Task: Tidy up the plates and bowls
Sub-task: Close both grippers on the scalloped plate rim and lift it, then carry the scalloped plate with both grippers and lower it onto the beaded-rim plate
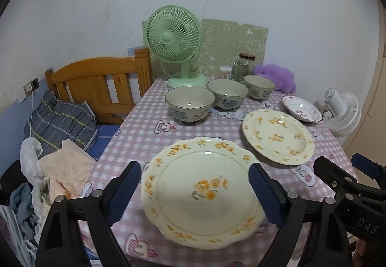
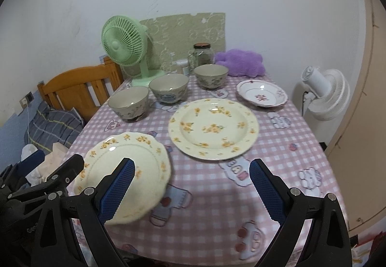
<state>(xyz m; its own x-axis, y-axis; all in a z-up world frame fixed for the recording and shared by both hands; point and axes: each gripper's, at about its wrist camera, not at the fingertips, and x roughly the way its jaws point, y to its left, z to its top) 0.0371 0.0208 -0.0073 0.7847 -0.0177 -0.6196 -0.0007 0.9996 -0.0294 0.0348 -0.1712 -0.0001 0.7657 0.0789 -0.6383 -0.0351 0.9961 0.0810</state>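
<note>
Pink-checked cloth over surface (image 1: 135, 136) against white wall; green fan (image 1: 174, 36), jar (image 1: 243, 66) and purple plush (image 1: 277, 76) at upper centre of left wrist view, wooden headboard (image 1: 96, 81) at left. Three bowls (image 1: 189, 102) in a row at centre, round yellow-flowered plate (image 1: 277, 136) to right of centre, pink-patterned plate (image 1: 301, 111) beyond it at right, scalloped yellow-flowered plate (image 1: 202, 197) at lower centre. Left tongs (image 1: 195, 192) spread wide, framing scalloped plate, pads apparently clear of its rim; right tongs (image 2: 191, 185) spread wide over bare cloth at lower centre, nothing held.
</note>
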